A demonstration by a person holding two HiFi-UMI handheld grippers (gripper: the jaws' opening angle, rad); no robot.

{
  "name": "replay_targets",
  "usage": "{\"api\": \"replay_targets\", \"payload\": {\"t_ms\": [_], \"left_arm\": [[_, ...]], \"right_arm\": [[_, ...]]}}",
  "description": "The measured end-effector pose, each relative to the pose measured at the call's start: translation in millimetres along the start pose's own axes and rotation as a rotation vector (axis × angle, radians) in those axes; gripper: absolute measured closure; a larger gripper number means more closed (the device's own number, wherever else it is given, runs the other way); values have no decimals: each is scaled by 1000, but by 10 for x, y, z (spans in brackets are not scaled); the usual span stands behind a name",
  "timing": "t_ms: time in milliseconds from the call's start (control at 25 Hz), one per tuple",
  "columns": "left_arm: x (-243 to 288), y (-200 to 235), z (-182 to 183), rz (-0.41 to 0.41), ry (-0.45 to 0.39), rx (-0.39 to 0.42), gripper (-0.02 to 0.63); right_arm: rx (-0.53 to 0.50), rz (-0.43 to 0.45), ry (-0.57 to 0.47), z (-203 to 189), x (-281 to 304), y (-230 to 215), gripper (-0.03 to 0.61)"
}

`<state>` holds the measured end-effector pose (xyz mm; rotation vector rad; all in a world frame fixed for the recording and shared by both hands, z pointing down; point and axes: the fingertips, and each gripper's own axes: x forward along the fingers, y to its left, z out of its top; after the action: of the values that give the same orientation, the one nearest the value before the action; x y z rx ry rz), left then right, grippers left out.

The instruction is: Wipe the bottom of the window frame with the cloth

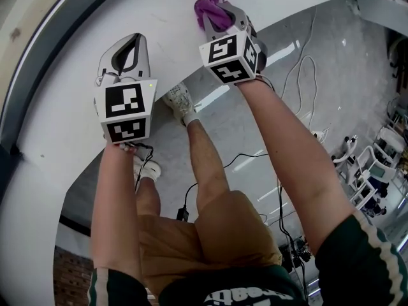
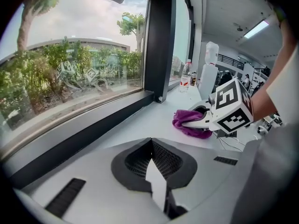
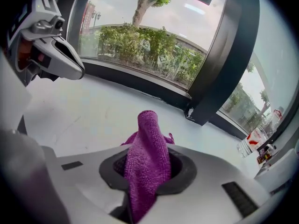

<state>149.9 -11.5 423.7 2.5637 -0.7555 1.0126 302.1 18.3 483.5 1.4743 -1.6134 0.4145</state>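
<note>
While the cloth (image 3: 147,157) is already in hand, the wiping of the frame itself cannot be confirmed from these views.

Right tongs (image 1: 220,11): clamped on the purple cloth, which bunches up out of the jaws. The left gripper view shows its loose end lying on the white sill (image 1: 159,8).

Left tongs (image 1: 135,42): jaws together, nothing between them. They sit over the sill just beside the right tongs, carrying no load.

Position of the cloth: on the sill, near the dark bottom rail of the window frame (image 3: 131,80) but apart from it. A strip of bare white sill lies between cloth and rail in both gripper views.

Progress, as a judgement: pickup is complete and the cloth has been brought to the window. Contact with the bottom rail is not yet made. No wiped or unwiped stretch can be told apart on the rail, so the whole length should be treated as outstanding.

Remaining: carry the cloth forward onto the rail, press it down, and draw it along toward the upright post (image 3: 219,73).
</note>
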Motion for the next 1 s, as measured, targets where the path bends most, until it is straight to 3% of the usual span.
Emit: {"api": "replay_targets", "payload": {"t_ms": [1000], "left_arm": [[-712,623,-523,54,3,-26,604]], "right_arm": [[24,65,-29,531,-86,1188,503]]}}
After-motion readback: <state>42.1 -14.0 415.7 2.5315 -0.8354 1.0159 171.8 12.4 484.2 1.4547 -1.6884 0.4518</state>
